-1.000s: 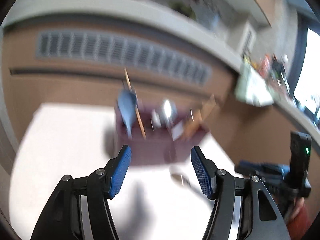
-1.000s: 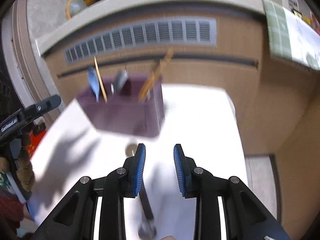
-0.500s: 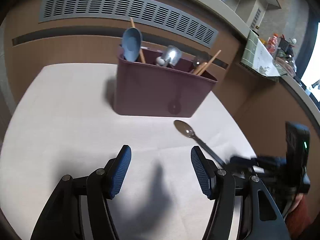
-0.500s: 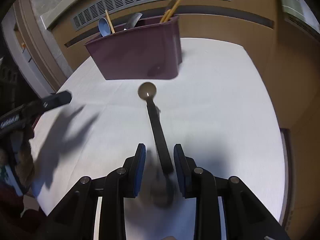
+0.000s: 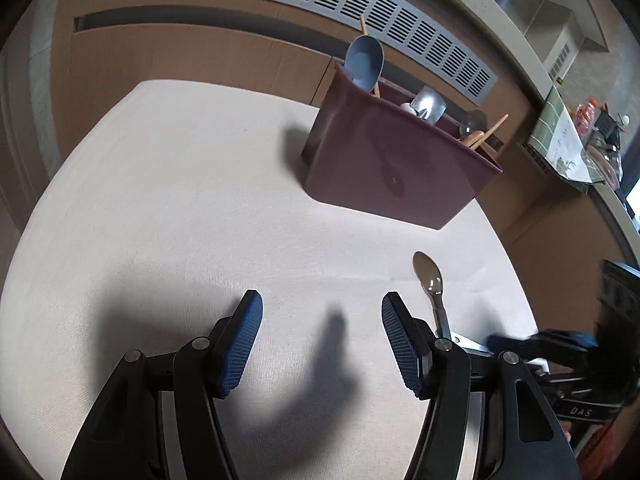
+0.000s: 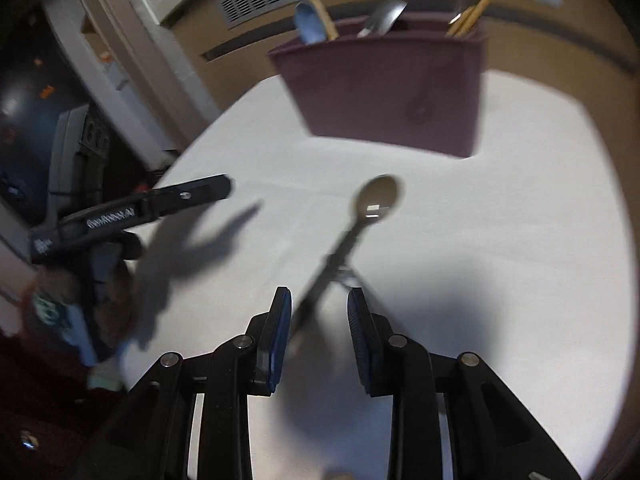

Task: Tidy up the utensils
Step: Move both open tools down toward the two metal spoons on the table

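A metal spoon point(image 6: 376, 200) with a dark handle lies on the white table point(image 6: 500, 240), bowl toward a maroon utensil caddy point(image 6: 392, 92). My right gripper point(image 6: 318, 312) is open, its fingers either side of the spoon's handle. The spoon also shows in the left wrist view point(image 5: 429, 278), in front of the caddy point(image 5: 392, 172). The caddy holds a blue scoop point(image 5: 362, 60), metal utensils and wooden chopsticks. My left gripper point(image 5: 322, 320) is open and empty, over bare table left of the spoon.
A brown wall with a grey vent grille point(image 5: 320, 4) runs behind the table. A counter with a green tiled mat point(image 5: 560, 140) is at the right. The left gripper's body point(image 6: 132, 212) shows at left in the right wrist view.
Both grippers dropped toward the table. The right gripper closed in over the spoon's handle, which now lies between its open fingers. The left gripper shifted left, away from the caddy.
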{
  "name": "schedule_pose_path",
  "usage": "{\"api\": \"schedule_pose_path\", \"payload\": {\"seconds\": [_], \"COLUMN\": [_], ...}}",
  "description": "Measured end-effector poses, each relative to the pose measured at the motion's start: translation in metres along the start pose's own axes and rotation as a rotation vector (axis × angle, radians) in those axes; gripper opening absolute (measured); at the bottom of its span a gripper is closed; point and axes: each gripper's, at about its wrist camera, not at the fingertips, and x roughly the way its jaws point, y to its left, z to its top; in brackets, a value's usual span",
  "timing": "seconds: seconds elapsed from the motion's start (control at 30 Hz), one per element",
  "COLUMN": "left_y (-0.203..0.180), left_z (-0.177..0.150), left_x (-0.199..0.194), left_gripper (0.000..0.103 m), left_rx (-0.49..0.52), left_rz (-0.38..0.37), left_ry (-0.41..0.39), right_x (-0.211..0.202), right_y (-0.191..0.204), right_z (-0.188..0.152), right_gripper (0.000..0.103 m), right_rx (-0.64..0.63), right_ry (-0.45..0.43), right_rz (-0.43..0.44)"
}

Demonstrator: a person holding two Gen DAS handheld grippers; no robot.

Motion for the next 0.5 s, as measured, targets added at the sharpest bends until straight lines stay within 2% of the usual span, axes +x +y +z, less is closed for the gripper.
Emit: {"api": "schedule_pose_path", "payload": {"seconds": [0.13, 0.23, 0.33, 0.4, 0.43, 0.5], "left_y": [-0.009, -0.018, -0.026, -0.031, -0.032, -0.032], "left_z": [-0.004, -0.005, -0.005, -0.006, -0.007, -0.008], "left_x": [0.006, 0.011, 0.013, 0.011, 0.009, 0.006], "left_gripper": [0.063, 0.063, 0.063, 0.063, 0.063, 0.063], "left_rx": [0.023, 0.037, 0.054, 0.068, 0.074, 0.082], "left_rz": [-0.020, -0.032, -0.037, -0.036, -0.033, -0.021], "left_ry": [0.024, 0.033, 0.044, 0.045, 0.044, 0.039], "right_x": [-0.035, -0.048, -0.046, -0.041, -0.041, -0.039], "right_y": [-0.005, -0.003, 0.006, 0.000, -0.006, -0.021], "right_z": [-0.028, -0.054, -0.069, -0.067, -0.066, -0.064], "right_gripper": [0.028, 0.028, 0.028, 0.028, 0.028, 0.030], "right_rx": [-0.006, -0.009, -0.086, -0.054, -0.005, 0.133], "right_ry": [-0.048, -0.046, -0.004, 0.018, 0.019, 0.009], "right_rz": [-0.169, -0.240, -0.280, -0.272, -0.240, -0.096]}}
